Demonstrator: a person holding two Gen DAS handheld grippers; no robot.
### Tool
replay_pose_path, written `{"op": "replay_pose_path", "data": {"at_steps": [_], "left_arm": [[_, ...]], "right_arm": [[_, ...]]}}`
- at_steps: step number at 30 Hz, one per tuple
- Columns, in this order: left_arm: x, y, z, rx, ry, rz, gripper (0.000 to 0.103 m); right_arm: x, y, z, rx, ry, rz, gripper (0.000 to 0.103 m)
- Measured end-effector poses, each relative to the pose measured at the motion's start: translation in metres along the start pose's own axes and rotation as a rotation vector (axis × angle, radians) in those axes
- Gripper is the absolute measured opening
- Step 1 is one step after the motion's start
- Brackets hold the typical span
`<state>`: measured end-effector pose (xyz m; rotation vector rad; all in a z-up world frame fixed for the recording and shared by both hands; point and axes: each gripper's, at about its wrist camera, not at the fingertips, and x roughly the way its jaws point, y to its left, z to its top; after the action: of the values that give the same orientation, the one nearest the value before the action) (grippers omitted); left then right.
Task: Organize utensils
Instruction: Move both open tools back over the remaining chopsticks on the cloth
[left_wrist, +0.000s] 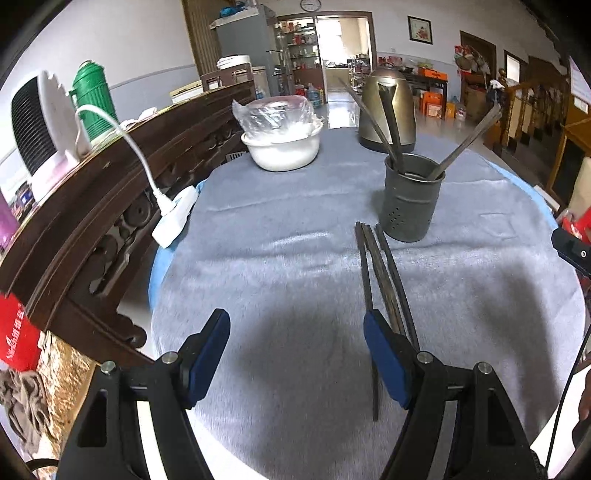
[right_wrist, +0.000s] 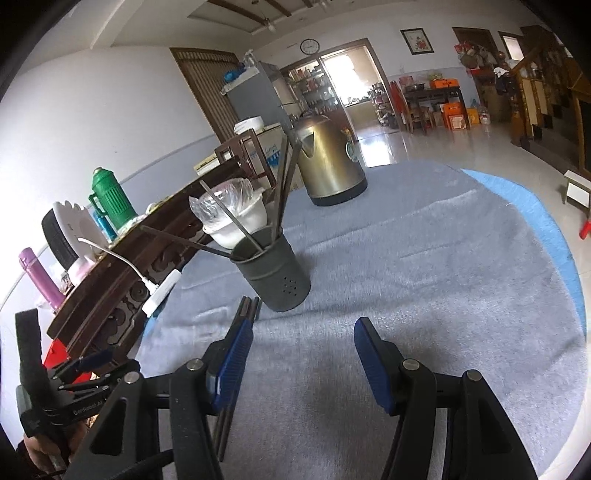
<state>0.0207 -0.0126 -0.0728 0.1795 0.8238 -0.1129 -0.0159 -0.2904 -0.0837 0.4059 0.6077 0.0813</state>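
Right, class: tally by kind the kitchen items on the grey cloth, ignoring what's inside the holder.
Kettle: 1
Bowl: 1
Utensil holder: 1
Loose chopsticks: 3
Total: 6

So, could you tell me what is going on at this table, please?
A person holding a gripper in each hand is tidying chopsticks into a metal utensil holder, which already holds several. Three dark chopsticks lie on the grey cloth in front of it. The left gripper and right gripper hover over them, jaws open and empty.
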Motion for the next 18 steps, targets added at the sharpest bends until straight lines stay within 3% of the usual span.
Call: {"op": "replay_pose_path", "data": {"at_steps": [6, 18], "left_arm": [[-0.02, -0.004, -0.015, 0.028, -0.014, -0.01, 0.075], [-0.052, -0.009, -0.036, 0.04, -0.002, -0.031, 0.075]], "right_arm": [[-0.023, 0.011, -0.009, -0.032, -0.026, -0.005, 0.063], [-0.044, 0.019, -0.028, 0.001, 0.018, 0.04, 0.063]]}}
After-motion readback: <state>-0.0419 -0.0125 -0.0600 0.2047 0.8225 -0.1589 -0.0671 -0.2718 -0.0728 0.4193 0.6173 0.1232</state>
